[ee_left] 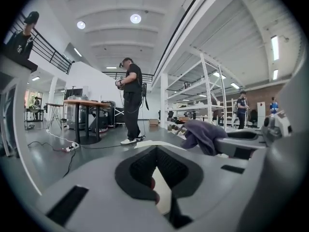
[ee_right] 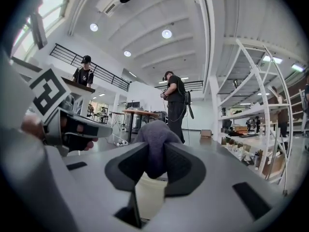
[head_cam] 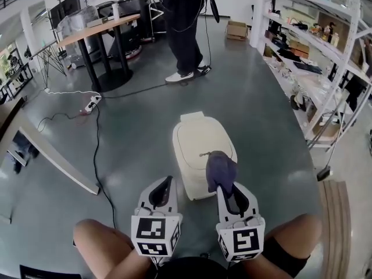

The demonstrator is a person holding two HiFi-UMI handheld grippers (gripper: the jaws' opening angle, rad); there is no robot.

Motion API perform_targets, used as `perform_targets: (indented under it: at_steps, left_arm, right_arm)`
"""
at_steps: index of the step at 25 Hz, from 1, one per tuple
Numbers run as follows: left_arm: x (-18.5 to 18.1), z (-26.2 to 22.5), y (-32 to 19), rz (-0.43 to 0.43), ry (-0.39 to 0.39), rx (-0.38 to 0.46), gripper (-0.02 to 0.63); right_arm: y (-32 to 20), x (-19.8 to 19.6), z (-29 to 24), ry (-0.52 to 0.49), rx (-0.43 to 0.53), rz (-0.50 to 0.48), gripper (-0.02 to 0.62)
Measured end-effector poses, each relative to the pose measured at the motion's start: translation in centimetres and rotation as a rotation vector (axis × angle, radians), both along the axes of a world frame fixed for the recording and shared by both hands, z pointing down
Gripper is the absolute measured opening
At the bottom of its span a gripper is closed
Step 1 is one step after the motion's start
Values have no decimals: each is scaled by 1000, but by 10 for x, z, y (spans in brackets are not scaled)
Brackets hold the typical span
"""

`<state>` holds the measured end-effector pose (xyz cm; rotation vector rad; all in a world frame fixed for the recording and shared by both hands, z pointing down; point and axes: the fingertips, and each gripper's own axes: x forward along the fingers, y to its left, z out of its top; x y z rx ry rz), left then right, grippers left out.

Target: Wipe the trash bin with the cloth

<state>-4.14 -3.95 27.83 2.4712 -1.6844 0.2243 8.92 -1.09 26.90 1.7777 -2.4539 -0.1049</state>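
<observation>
At the far left stands a wooden table with black legs [head_cam: 99, 31], and nearer on the grey floor lies a white power strip [head_cam: 93, 103]. The left gripper [head_cam: 165, 186] is just beside the near left side of the cream plastic trash bin with a closed lid [head_cam: 197, 144]. Its jaws are closed together, and nothing is between them. The bin stands on the floor in the middle, near the person's knees. The right gripper [head_cam: 228, 186] is clenched on a grey-purple cloth [head_cam: 221, 166], which is over the near right part of the lid. Whether the cloth touches the lid cannot be told. A person in dark clothes [head_cam: 183, 28] stands far behind the bin. White metal shelves [head_cam: 317, 57] fill the right side.
</observation>
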Motion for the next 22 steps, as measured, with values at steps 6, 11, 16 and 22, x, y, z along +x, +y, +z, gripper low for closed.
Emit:
perform_targets:
  at_steps: [6, 11, 16, 22]
  left_arm:
    - [4, 20, 15, -21, 63, -39, 0]
    - [20, 8, 11, 21, 87, -12, 0]
    - [30, 11, 10, 50, 79, -17, 0]
    - [31, 16, 5, 51, 71, -33, 0]
  right_arm:
    - [6, 9, 8, -5, -7, 3, 91]
    - [11, 10, 9, 10, -3, 13, 91]
    - [10, 7, 12, 8, 3, 18, 91]
    - [7, 10, 16, 11, -35, 18, 91]
